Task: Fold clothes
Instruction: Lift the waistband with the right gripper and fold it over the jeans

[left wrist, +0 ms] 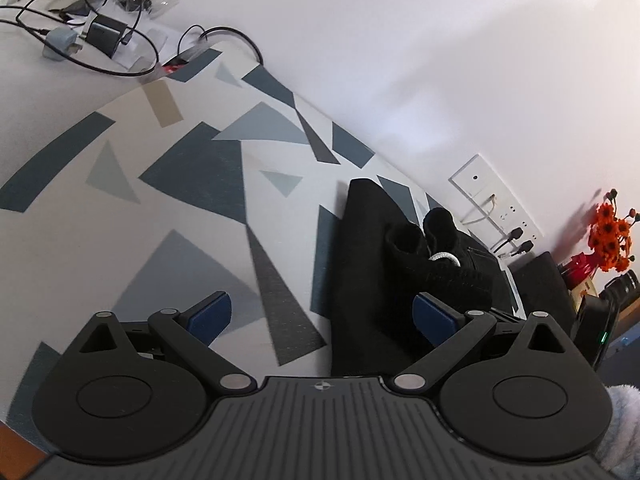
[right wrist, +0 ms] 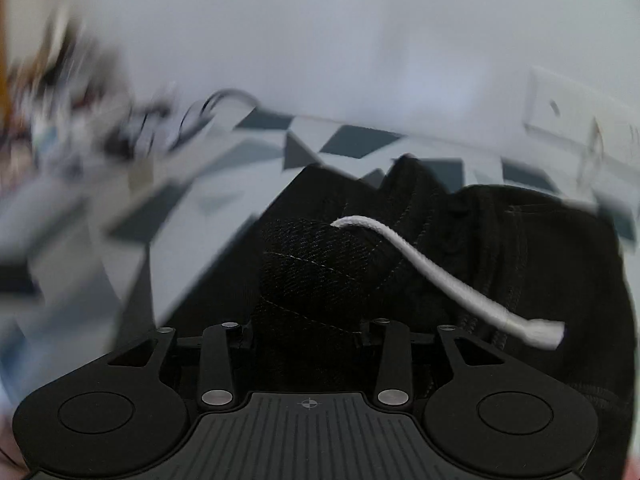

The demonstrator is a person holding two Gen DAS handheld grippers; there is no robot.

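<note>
A black garment (left wrist: 368, 248) lies bunched on the patterned tablecloth (left wrist: 192, 168), close to the wall, with a white drawstring (left wrist: 444, 258) on top of it. My left gripper (left wrist: 322, 304) hangs over the cloth with its blue pads (left wrist: 210, 312) wide apart and nothing between them; its right pad is at the garment's near edge. In the right wrist view, a lump of the black garment (right wrist: 316, 264) fills the gap of my right gripper (right wrist: 306, 320) and hides its pads. The drawstring (right wrist: 440, 276) trails off to the right.
Cables, a charger and small items (left wrist: 100, 32) clutter the table's far left. Wall sockets with plugs (left wrist: 496, 216) sit behind the garment. Orange flowers (left wrist: 612, 236) and a black device with a green light (left wrist: 600, 332) stand at the right.
</note>
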